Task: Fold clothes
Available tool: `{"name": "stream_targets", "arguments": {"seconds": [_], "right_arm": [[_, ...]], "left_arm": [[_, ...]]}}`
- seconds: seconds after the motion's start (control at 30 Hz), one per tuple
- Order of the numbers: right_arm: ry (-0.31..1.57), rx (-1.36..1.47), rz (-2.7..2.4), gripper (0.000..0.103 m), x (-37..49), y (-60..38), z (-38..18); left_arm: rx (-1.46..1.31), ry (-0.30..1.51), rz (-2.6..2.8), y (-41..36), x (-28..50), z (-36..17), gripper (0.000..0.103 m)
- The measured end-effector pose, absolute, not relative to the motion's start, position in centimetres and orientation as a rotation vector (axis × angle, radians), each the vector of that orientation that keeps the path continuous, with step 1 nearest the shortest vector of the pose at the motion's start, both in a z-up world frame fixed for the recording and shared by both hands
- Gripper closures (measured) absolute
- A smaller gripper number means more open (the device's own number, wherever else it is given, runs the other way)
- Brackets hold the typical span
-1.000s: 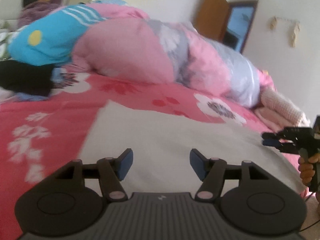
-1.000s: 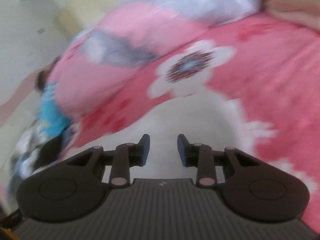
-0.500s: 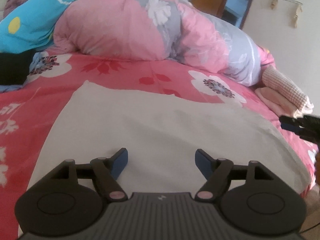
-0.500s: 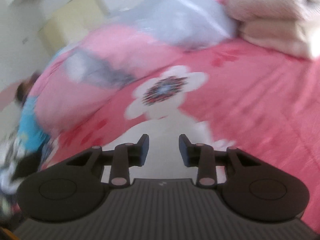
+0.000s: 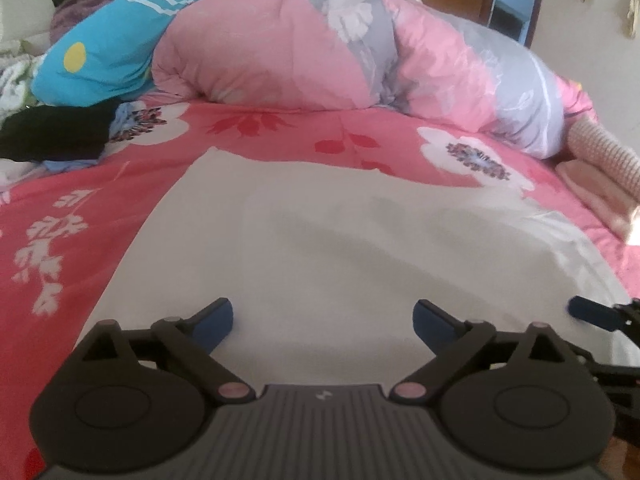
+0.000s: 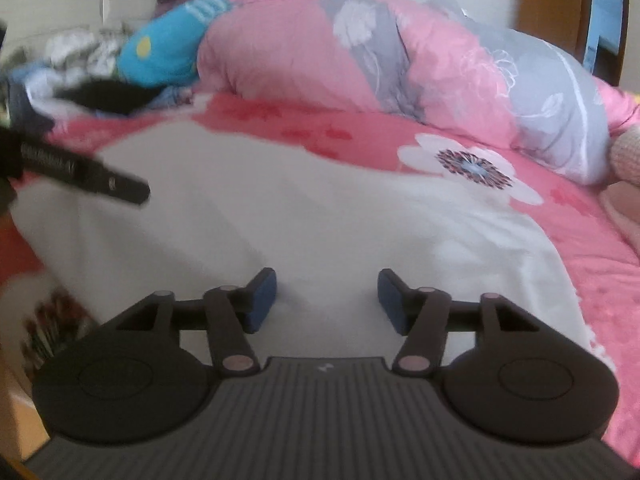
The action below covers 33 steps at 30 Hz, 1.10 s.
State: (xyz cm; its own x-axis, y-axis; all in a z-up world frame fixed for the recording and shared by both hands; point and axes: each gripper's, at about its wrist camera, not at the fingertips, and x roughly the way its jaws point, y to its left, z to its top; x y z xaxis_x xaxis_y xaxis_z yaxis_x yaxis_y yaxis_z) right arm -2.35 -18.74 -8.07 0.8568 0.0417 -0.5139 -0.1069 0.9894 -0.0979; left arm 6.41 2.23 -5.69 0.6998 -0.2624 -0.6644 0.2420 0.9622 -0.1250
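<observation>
A white garment (image 5: 328, 240) lies spread flat on the pink flowered bedsheet (image 5: 80, 208); in the right wrist view the white garment (image 6: 280, 216) fills the middle. My left gripper (image 5: 322, 318) hovers over its near edge, jaws opening wide, nothing between them. My right gripper (image 6: 327, 298) hangs over the garment's near right part, jaws opening, nothing between them either. One blue right fingertip (image 5: 588, 312) shows at the right edge of the left wrist view. The left gripper's finger (image 6: 88, 178) juts in from the left of the right wrist view.
A rolled pink and grey quilt (image 5: 360, 52) lies across the far side of the bed. A blue pillow (image 5: 108, 56) and dark clothes (image 5: 56, 132) lie at the far left, a person beyond them. Folded pink knitwear (image 5: 600, 172) sits at the right edge.
Both grippers opened wider. The right gripper rolled upright and swung left, in over the white garment. The left gripper shifted a little across the garment.
</observation>
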Motion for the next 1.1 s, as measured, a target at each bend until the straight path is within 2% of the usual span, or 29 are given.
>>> {"name": "stream_targets", "arguments": {"seconds": [0.23,0.37,1.1], "right_arm": [[0.504,-0.108,0.077,0.037,-2.8,-18.9,-7.5],[0.495,-0.082,0.074,0.022,-1.0,-19.0,-7.1],[0.604,-0.068,0.124,0.013,7.0,-16.1,-10.2]], "left_arm": [[-0.011,0.771,-0.223,1.5,5.9,-5.4,0.002],[-0.006,0.789,-0.203,1.4,5.8,-5.3,0.002],[-0.077,0.830,-0.108,5.0,5.7,-5.4,0.002]]}}
